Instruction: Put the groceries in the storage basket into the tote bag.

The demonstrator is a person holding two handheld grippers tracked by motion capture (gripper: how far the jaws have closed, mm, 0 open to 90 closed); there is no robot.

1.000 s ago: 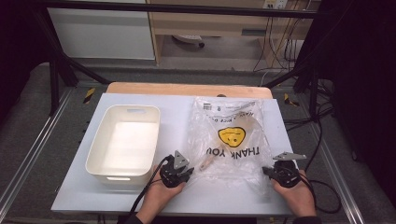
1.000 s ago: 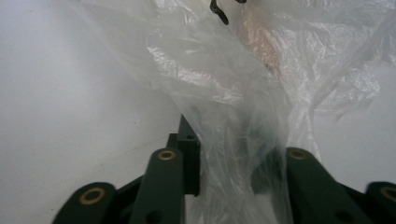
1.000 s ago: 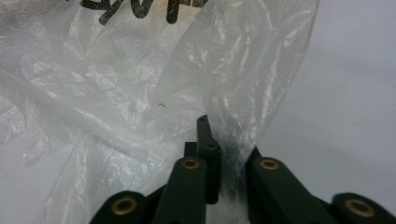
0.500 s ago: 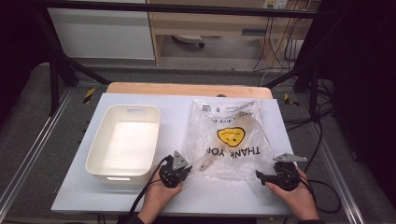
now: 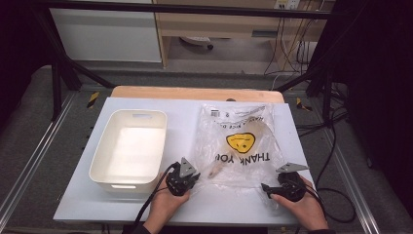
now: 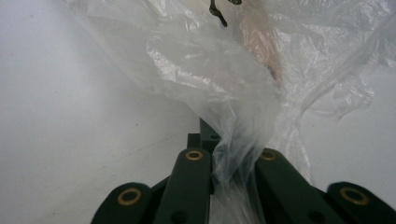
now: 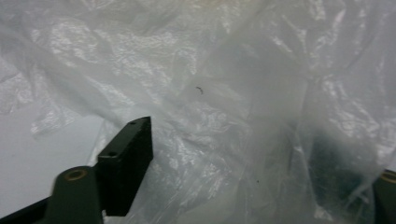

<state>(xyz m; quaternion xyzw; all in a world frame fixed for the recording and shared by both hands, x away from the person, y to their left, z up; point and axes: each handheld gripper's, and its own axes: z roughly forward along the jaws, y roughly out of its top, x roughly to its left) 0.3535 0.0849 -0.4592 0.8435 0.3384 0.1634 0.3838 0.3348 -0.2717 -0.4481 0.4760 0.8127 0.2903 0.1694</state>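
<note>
Left gripper (image 5: 191,177) is pinching the plastic bag (image 5: 243,146) at its near corner — one side secured. Right gripper (image 7: 261,186) is closing, jaws spread around the film, not yet gripping — the lift remains.

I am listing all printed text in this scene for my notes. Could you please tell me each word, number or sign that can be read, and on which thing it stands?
"THANK YOU": black letters on the clear plastic bag, upside down in the high view, under a yellow smiley face.
Small black print near the bag's far edge: too small and blurred to read.
White bin: no text.
</note>
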